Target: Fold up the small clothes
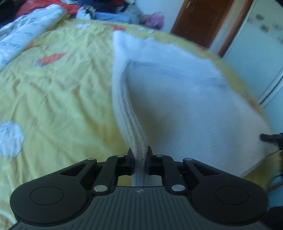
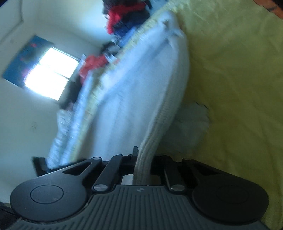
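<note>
A small white garment (image 1: 176,99) with a ribbed hem hangs stretched over the yellow bedsheet (image 1: 61,92). My left gripper (image 1: 140,155) is shut on its ribbed edge, which runs up from between the fingers. In the right wrist view, which is rolled sideways, the same white garment (image 2: 141,92) stretches away from my right gripper (image 2: 144,155), shut on another part of the ribbed edge. A black tip of the right gripper shows at the left wrist view's right edge (image 1: 270,138), at the cloth's far side. Both views are blurred.
A white patterned quilt (image 1: 23,33) lies at the bed's far left, with a heap of red, blue and dark clothes (image 1: 109,10) behind it. A brown door (image 1: 203,19) and a white wardrobe (image 1: 256,49) stand at the right. A bright window (image 2: 49,72) shows in the right wrist view.
</note>
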Available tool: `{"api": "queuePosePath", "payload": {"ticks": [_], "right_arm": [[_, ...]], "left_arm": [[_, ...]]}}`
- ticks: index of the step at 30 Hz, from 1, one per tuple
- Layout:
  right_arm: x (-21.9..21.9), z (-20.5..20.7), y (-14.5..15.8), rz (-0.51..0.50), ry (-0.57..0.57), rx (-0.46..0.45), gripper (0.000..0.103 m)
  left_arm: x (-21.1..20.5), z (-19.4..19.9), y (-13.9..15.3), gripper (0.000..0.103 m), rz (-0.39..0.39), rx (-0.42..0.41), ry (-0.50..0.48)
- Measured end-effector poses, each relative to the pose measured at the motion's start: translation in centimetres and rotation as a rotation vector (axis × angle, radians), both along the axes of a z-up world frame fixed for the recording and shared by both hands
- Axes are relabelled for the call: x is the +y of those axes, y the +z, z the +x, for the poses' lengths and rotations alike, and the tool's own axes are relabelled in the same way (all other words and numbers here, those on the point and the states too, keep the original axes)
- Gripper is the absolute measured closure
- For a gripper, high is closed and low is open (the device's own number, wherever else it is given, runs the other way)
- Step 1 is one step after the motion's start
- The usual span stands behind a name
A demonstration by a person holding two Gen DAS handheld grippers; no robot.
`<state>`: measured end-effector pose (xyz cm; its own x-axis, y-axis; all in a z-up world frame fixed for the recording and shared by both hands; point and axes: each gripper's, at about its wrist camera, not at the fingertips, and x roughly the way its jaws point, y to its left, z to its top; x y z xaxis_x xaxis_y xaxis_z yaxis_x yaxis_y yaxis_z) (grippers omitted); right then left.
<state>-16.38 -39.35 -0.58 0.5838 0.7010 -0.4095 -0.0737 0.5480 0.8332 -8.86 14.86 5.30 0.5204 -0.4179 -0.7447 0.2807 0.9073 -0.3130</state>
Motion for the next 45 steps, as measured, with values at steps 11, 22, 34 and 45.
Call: {"api": "queuePosePath", "payload": {"ticks": [11,22,34,45], "right_arm": [[-4.0,22.1,7.1,0.13,-0.2,-0.231,0.09],[-5.2,24.0,3.7,-0.2,-0.273,-0.099,0.041],[-3.0,26.2,3.2,-0.458,-0.256,-0.113,0.041],[-1.1,27.5,3.4,-0.611,-0.186,-0.147,0.041]], "left_arm": [[-1.8,22.2,7.7,0.092,-0.151,-0.253,0.115],[-0.3,22.5,3.3,0.047,-0.046,-0.239,0.304],[-11.0,28.7,1.9,0.031,0.569,-0.451,0.059],[-11.3,37.3,1.1,0.091,0.565,-0.267,0.168]]}}
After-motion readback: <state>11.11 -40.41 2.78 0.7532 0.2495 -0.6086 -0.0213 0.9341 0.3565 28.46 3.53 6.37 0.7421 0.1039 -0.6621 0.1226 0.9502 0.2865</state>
